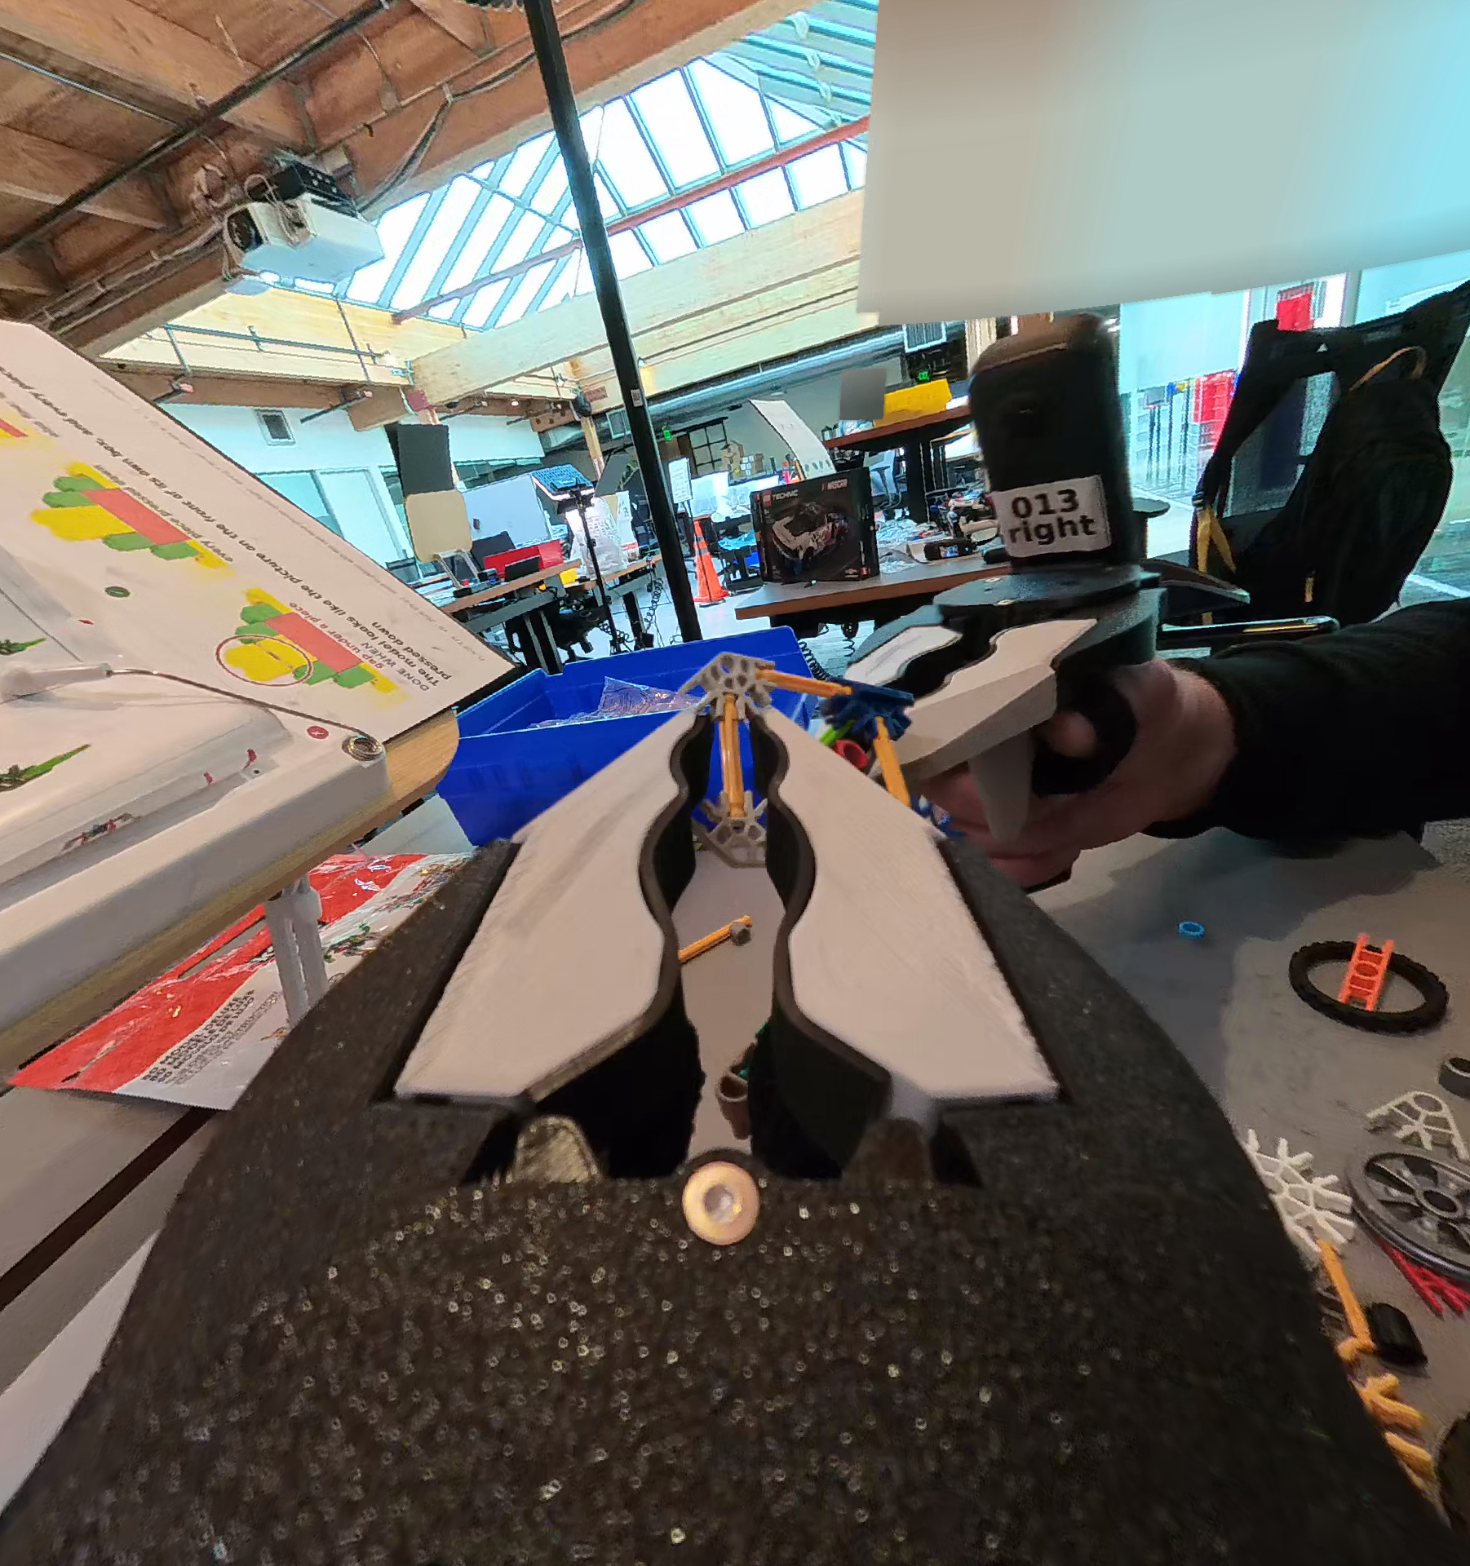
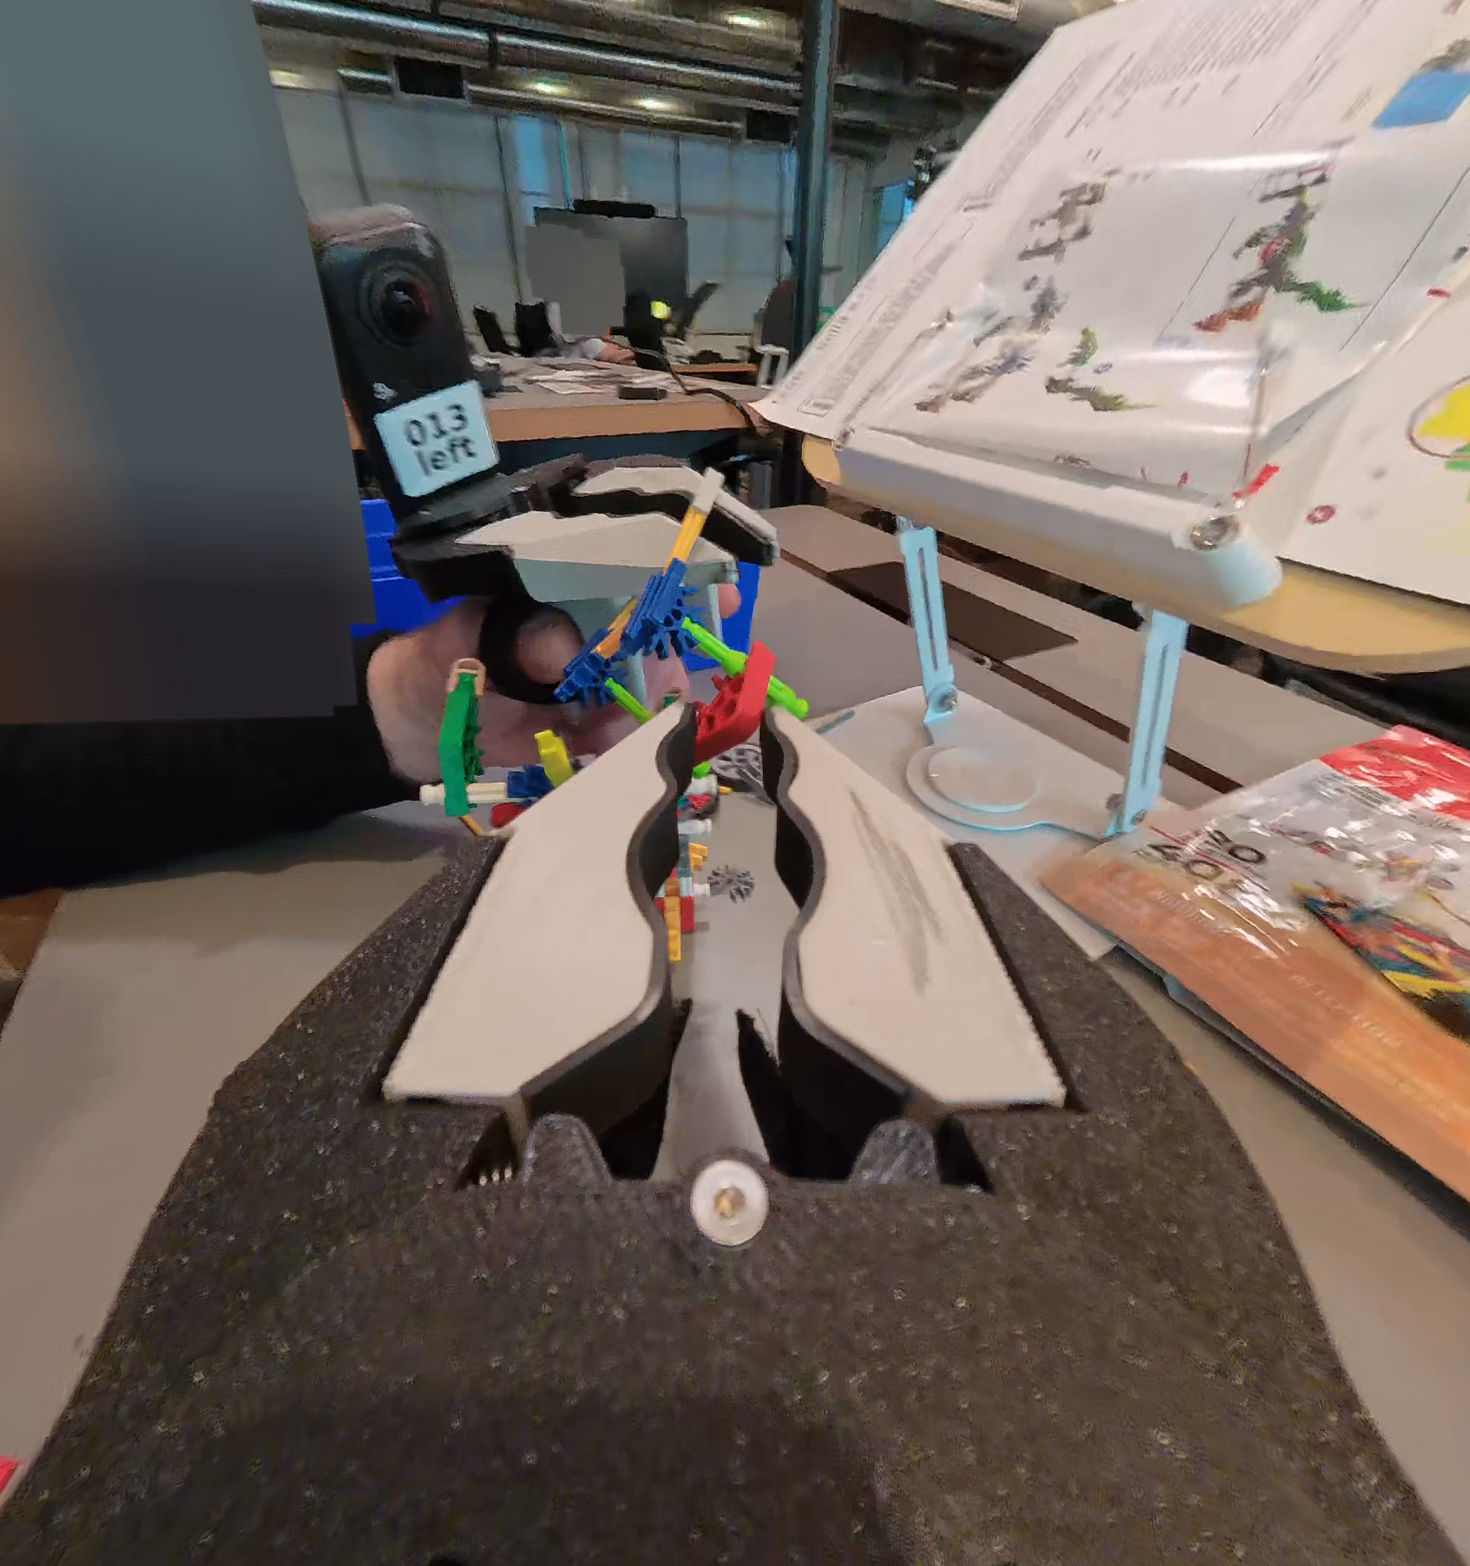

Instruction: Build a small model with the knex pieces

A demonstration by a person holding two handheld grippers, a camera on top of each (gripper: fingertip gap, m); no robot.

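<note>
Left tool [image 1: 727, 720] clamped on yellow rod [image 1: 732, 767] of construction-toy model [image 2: 630, 644], right tool [image 2: 721, 720] gripping its red connector [image 2: 732, 703], white labels on both cameras, loose wheels [image 1: 1439, 1207] only in left wrist view.

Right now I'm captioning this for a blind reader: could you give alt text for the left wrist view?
The left hand-held gripper clamps a yellow rod joining two grey connectors, part of a rod-and-connector toy model that the right hand-held gripper meets from the right. Loose parts and a black tyre lie on the grey table.
</note>
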